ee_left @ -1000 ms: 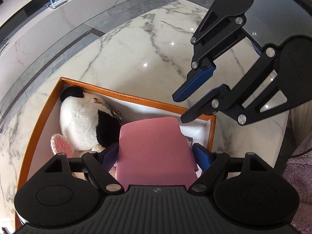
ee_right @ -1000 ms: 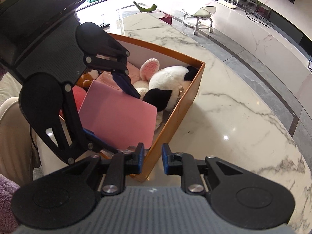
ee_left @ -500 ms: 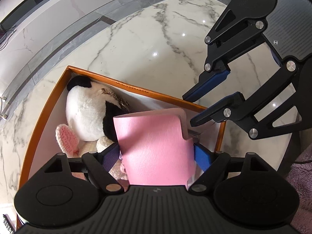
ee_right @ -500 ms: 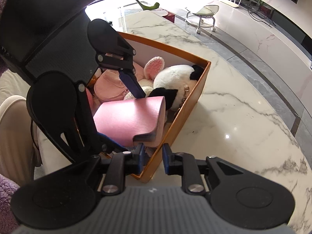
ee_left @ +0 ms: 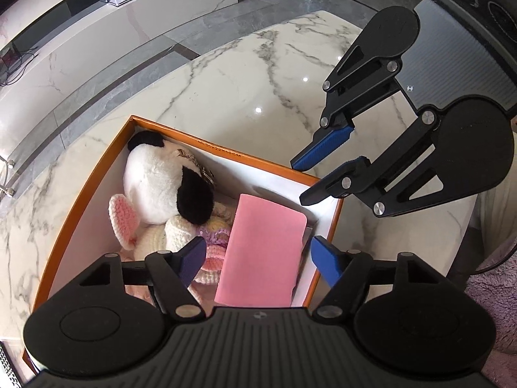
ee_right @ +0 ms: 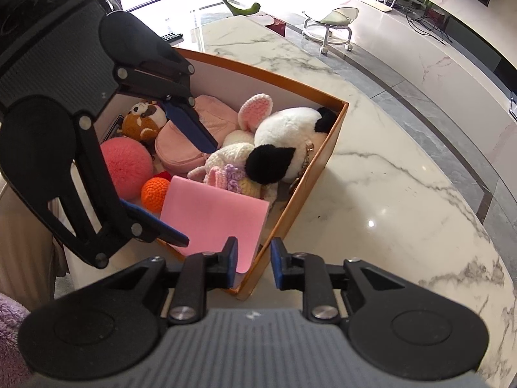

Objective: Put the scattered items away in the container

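Box (ee_left: 97, 174), orange outside, white inside: sits on the marble table (ee_left: 226, 90), directly below and ahead of both grippers. Contents: black-and-white plush (ee_right: 287, 142), crocheted bunny (ee_right: 239, 148), pink pouch (ee_right: 194, 135), pink ball (ee_right: 126, 165), orange ball (ee_right: 155, 192), small brown plush (ee_right: 143, 121).

Pink notebook (ee_left: 261, 252): inside the box at its near corner, propped at a slant against the wall and the crocheted toys, beneath the left gripper.

Left gripper (ee_left: 258, 257): pitched steeply down over the box. Jaws are closing from a wide spread; the notebook lies between them, but neither pad touches it. Holds nothing.

Right gripper (ee_right: 252, 265): also pitched steeply down, poised at the near corner of the box, straddling the wall's top edge. Jaws stand narrowly parted; whether the pads press on the wall cannot be told.

Step in hand, as judged: drop finished, left gripper to clear the box. Best done by lifting straight up so the pads do not snag the notebook's upper edge or tip it out. No loose items show on the visible tabletop.
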`<state>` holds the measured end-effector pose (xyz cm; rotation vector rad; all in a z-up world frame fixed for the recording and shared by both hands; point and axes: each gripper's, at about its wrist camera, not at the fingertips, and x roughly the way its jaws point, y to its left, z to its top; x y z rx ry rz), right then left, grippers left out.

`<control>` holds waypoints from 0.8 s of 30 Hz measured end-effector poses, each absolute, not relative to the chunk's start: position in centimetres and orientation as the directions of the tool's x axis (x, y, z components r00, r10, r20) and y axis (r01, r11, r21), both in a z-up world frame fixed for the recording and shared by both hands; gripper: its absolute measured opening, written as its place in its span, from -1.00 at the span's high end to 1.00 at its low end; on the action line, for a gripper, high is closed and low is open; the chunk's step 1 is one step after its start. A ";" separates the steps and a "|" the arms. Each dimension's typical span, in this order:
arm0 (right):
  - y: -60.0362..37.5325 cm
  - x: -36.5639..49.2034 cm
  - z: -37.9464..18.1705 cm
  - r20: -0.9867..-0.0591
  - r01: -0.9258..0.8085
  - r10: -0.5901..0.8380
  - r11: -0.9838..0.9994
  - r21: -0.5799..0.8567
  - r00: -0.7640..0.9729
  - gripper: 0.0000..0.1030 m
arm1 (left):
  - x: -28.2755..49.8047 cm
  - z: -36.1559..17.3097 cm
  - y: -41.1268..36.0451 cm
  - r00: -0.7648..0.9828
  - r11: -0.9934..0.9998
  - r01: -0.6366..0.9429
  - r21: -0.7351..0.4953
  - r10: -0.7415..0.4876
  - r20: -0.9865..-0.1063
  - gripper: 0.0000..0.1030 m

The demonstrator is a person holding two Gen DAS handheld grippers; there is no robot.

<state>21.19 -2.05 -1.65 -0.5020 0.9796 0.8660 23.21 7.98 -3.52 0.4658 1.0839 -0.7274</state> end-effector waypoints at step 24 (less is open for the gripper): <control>-1.6 16.2 1.6 -0.801 -0.764 0.451 0.645 -0.011 0.393 0.28 | 16.1 2.1 9.9 0.558 0.895 0.443 0.057 -0.225 -0.799 0.37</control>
